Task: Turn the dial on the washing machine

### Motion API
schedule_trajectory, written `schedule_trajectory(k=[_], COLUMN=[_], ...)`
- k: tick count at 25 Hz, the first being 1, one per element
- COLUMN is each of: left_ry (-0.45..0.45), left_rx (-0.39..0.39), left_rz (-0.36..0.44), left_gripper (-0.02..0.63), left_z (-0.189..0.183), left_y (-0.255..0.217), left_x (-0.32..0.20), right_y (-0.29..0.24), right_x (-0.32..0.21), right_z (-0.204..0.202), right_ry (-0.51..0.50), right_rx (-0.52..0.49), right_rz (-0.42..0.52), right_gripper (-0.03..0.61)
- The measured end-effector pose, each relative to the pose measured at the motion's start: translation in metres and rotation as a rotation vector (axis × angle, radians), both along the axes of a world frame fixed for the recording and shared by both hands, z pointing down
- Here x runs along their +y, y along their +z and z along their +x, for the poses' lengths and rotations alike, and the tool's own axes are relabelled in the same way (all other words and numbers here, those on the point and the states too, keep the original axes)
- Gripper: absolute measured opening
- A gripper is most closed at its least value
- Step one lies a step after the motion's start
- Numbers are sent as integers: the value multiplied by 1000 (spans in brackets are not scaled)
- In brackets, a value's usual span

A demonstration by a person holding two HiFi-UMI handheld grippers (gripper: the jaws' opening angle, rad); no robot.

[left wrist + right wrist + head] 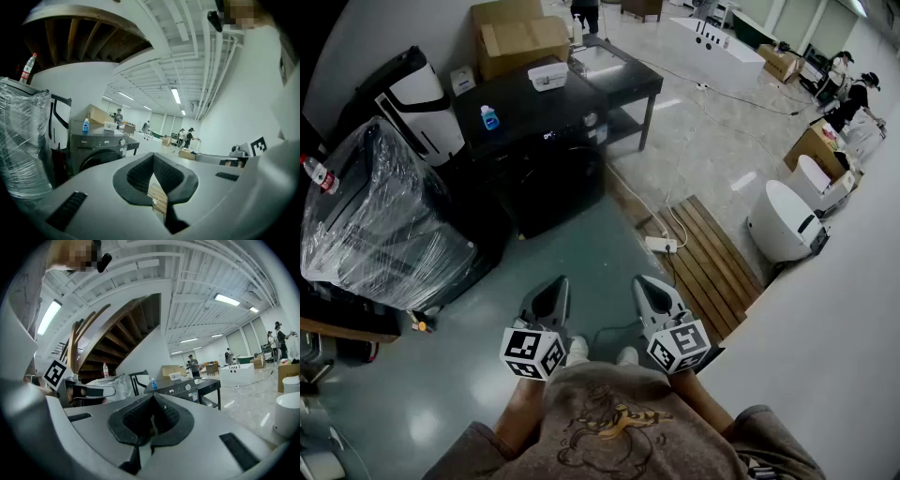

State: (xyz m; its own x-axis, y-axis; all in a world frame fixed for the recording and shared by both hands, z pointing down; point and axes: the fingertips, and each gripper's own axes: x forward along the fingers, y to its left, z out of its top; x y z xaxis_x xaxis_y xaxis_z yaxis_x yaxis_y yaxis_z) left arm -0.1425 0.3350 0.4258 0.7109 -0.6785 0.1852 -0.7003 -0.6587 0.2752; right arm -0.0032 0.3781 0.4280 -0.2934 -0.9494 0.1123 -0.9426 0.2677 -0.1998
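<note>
Left gripper and right gripper sit low centre in head view, both jaws pressed together, nothing between them. Washing machine upper centre-left, well apart from both; dial at right end of its control panel

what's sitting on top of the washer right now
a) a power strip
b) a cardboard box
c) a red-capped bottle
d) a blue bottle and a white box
d: the blue bottle and the white box both stand on the dark top of the washer.
</note>
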Motion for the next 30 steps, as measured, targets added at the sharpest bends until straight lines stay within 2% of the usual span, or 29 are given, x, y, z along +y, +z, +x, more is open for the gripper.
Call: schedule_trajectory(k=[8,12,20,30], left_ry=[40,74,132,157], left_rx=[-1,-1,-3,16], left_rz=[-10,-10,0,7], left_gripper=[-3,-2,-2,-2], left_z=[-15,-26,-42,-21], left_y=[5,10,16,18], left_x=[-20,-40,-75,-130], right_y=[8,21,23,28], right_x=[-18,-34,-62,-121], right_z=[-20,-32,-47,-35], right_ry=[25,67,126,141], right_rx=[-38,-29,-23,-17], right_rz=[-7,-43,-33,-38], right_gripper=[0,0,0,0])
